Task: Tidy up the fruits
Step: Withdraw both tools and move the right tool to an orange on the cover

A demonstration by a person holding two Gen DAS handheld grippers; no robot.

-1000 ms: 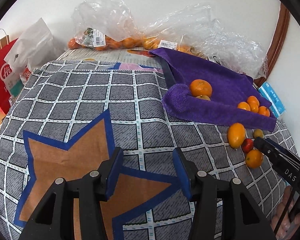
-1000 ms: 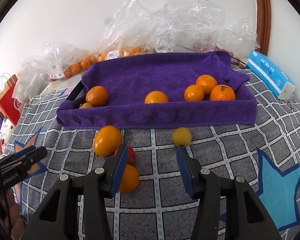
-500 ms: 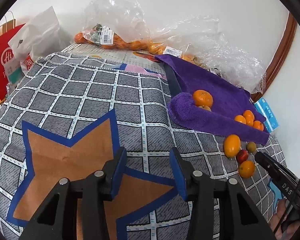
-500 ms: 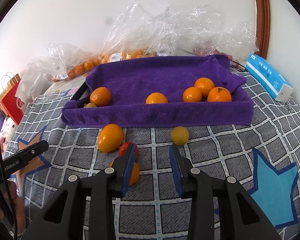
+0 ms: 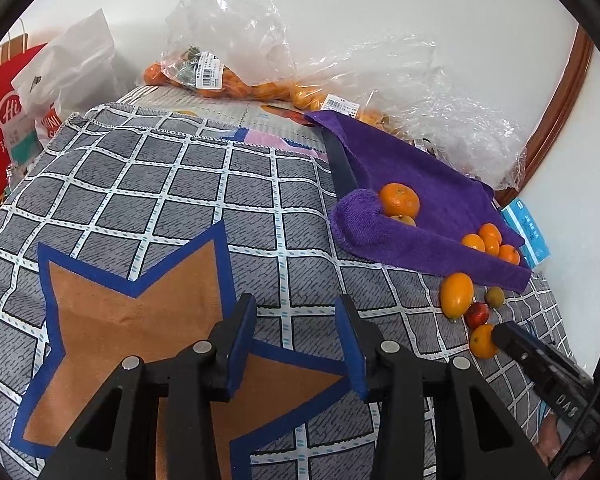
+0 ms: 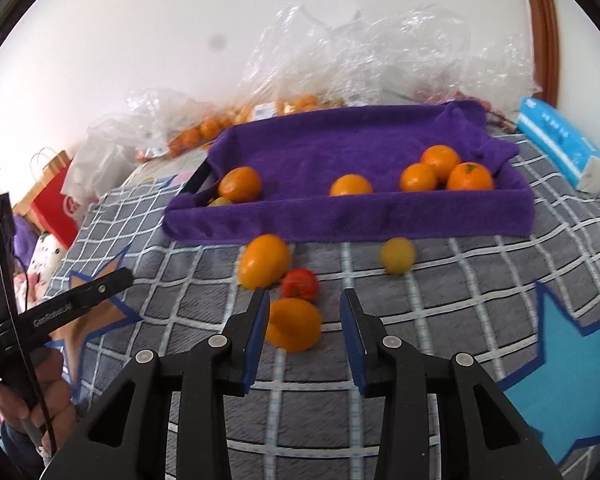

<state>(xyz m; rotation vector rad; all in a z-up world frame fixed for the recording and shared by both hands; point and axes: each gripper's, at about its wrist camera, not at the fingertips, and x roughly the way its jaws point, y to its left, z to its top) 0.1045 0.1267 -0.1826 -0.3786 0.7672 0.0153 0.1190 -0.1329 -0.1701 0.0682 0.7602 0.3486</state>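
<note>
A tray lined with a purple towel [image 6: 380,224] holds several oranges, among them one at its left end [image 6: 240,183] and a cluster at the right [image 6: 440,170]. In front of it on the checked cloth lie an oval orange fruit [image 6: 264,260], a small red fruit [image 6: 300,283], a round orange [image 6: 294,329] and a small yellow fruit [image 6: 398,255]. My right gripper [image 6: 305,316] is open, its jaws standing on either side of the round orange, not touching it. My left gripper [image 5: 296,320] is open and empty over the orange star, left of the tray [image 5: 420,240].
Clear plastic bags with more oranges [image 5: 228,80] lie behind the tray by the wall. A red paper bag [image 5: 4,112] and a white bag [image 5: 72,64] stand at the far left. A blue tissue pack [image 6: 560,148] lies right of the tray. A wooden frame [image 6: 544,32] leans at the back right.
My right gripper moved forward and left, so the round orange now sits between its jaws, which narrowed from their first spread. My left gripper shifted slightly and stays open.
</note>
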